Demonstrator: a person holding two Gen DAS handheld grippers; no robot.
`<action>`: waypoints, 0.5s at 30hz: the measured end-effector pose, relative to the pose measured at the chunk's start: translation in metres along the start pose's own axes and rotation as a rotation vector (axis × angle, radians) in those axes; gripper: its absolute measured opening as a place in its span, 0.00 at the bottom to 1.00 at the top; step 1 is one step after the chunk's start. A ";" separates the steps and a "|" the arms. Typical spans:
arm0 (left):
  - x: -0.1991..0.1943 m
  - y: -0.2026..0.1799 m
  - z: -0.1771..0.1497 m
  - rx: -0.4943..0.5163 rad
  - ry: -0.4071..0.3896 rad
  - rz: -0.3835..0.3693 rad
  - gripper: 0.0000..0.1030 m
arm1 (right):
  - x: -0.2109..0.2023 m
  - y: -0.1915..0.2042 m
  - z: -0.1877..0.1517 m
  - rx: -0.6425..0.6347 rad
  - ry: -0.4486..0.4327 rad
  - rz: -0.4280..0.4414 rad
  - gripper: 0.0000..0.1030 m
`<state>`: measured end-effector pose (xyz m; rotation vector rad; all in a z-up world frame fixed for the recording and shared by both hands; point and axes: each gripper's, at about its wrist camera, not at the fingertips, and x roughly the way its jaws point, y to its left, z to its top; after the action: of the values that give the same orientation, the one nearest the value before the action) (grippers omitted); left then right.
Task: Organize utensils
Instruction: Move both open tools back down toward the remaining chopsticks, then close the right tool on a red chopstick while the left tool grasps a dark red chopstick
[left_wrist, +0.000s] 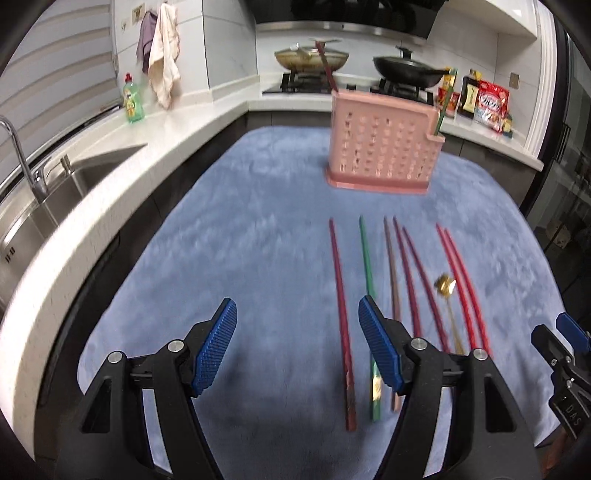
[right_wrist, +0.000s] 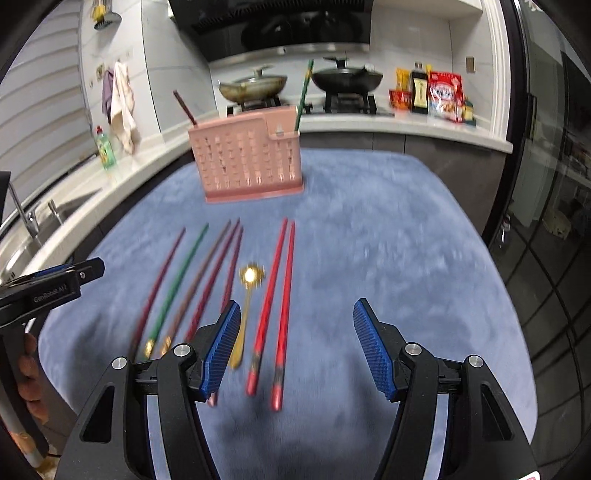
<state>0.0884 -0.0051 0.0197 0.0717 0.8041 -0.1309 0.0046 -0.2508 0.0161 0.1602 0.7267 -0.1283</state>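
A: Nearest first. The left gripper (left_wrist: 297, 328) hangs above the blue mat (left_wrist: 229, 240), jaws spread wide, nothing between them. The right gripper (right_wrist: 293, 328) is the same: jaws apart, holding nothing.

B: And the utensils?

A: Laid on the mat in a row just ahead of both tools. From the left: a dark red chopstick (left_wrist: 341, 314), a green chopstick (left_wrist: 367, 280), a brown chopstick (left_wrist: 392, 280), two maroon chopsticks (left_wrist: 415, 284), a gold spoon (right_wrist: 245, 314), then a bright red pair (right_wrist: 279, 295) lying side by side.

B: Orientation?

A: Every long axis runs near to far. Thick ends sit toward the grippers; tapered tips point at the pink holder (left_wrist: 382, 147). The spoon's bowl lies at the far end, handle toward us.

B: Handling?

A: I'd judge the sticks light, rigid and smooth, likely to slip or pivot in the pads. Grip across the shaft near the thick end. The spoon looks thin; take it mid-handle.

B: Beyond them?

A: The holder stands upright farther back on the mat. One dark stick leans out of its left end, one green stick out of the small right compartment.
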 end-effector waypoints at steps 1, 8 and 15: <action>0.002 0.000 -0.005 -0.002 0.006 -0.001 0.63 | 0.002 0.000 -0.005 0.003 0.010 -0.002 0.58; 0.007 0.001 -0.025 -0.015 0.039 -0.009 0.63 | 0.017 0.002 -0.026 0.002 0.059 0.000 0.38; 0.013 0.002 -0.036 -0.015 0.068 -0.015 0.63 | 0.029 0.007 -0.035 -0.009 0.090 0.009 0.21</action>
<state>0.0714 -0.0005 -0.0144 0.0567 0.8740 -0.1371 0.0044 -0.2386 -0.0287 0.1614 0.8161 -0.1097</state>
